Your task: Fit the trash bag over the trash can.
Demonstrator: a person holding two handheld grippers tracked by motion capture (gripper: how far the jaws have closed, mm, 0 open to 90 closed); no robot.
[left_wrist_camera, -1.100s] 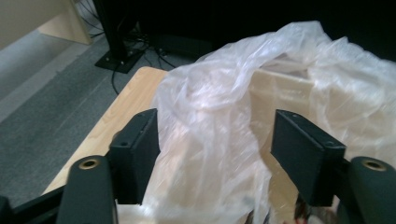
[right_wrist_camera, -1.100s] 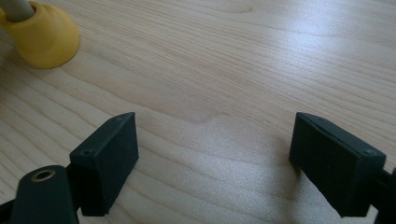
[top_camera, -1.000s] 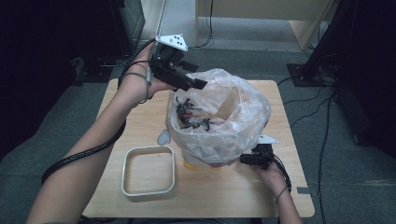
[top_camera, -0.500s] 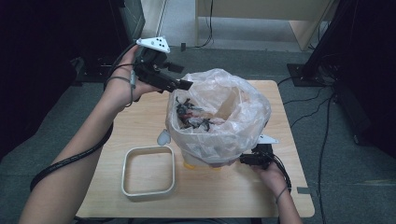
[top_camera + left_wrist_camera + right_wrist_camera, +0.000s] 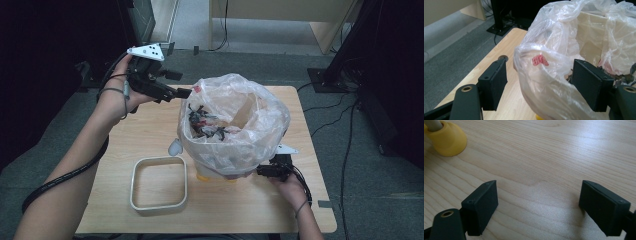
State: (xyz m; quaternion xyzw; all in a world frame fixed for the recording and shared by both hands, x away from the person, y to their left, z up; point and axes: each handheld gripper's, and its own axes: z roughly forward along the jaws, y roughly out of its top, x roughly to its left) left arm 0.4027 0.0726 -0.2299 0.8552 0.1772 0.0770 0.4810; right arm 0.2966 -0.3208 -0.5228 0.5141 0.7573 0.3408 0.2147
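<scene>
So the left hand-held gripper (image 5: pixel 176 86) is up at the bag's rim with its jaws standing wide. In the left gripper view the plastic bag (image 5: pixel 564 75) bulges right between the two pads, one pad outside the rim and the other inside over the dark bits (image 5: pixel 205 122) lying in it, but neither pad looks pressed on the film yet. Looks to me like the step in hand is going for the rim of the bag. The next move calls for nudging in a touch so a fold of film sits square between the pads, then closing on it; thin loose plastic slips easily, so a proper bite matters.

The bag sits straight ahead of that gripper on the desk (image 5: pixel 150 135), upright, long axis vertical, mouth pointing up and open, draped over a pale bin on a yellow base (image 5: pixel 447 138).

The right hand-held gripper (image 5: pixel 260 171) rests low beside the bag's bottom, jaws wide too, nothing between them but bare desk. An empty square tray (image 5: pixel 159 183) lies nearer the person.
</scene>
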